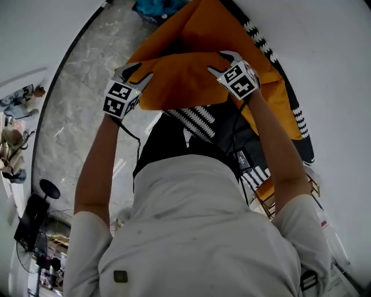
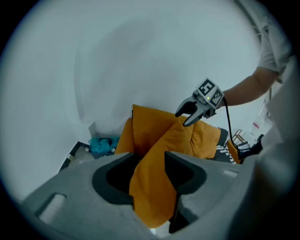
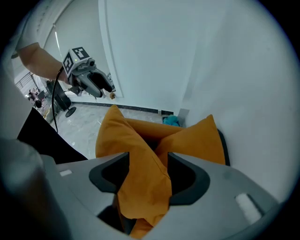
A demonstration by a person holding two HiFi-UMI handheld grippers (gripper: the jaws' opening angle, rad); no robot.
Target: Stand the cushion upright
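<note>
Head view: the orange cushion (image 1: 185, 78) is up by its top edge, one top corner at your left gripper (image 1: 139, 72), the other at your right gripper (image 1: 221, 62). It hangs in front of a second orange cushion (image 1: 214, 26), which leans on the white wall (image 1: 324, 46). Both are over the black cover with white stripe marks (image 1: 194, 119), at its wall-side edge.

Tongs:
- Left gripper view: jaws spread, corner fabric lies loose between them. The pads don't look to be pressing on it.
- Right gripper view: same, jaws wide with a fold of cushion in the gap and no real pinch.

Progress, my read:
- Done: cushion raised and brought close to the back cushion.
- Not done: it sags in the middle between your two grippers and I can't confirm it stands on its own. Its bottom edge is hidden behind the cushion itself.
- Left: seat the bottom edge, lean it back on the rear cushion, then pull both sets of jaws clear without dragging the corners.

Containers: none in view. There's a teal thing (image 1: 156, 7) on the marble floor (image 1: 87, 87) by the wall, and I can't tell what it is.
</note>
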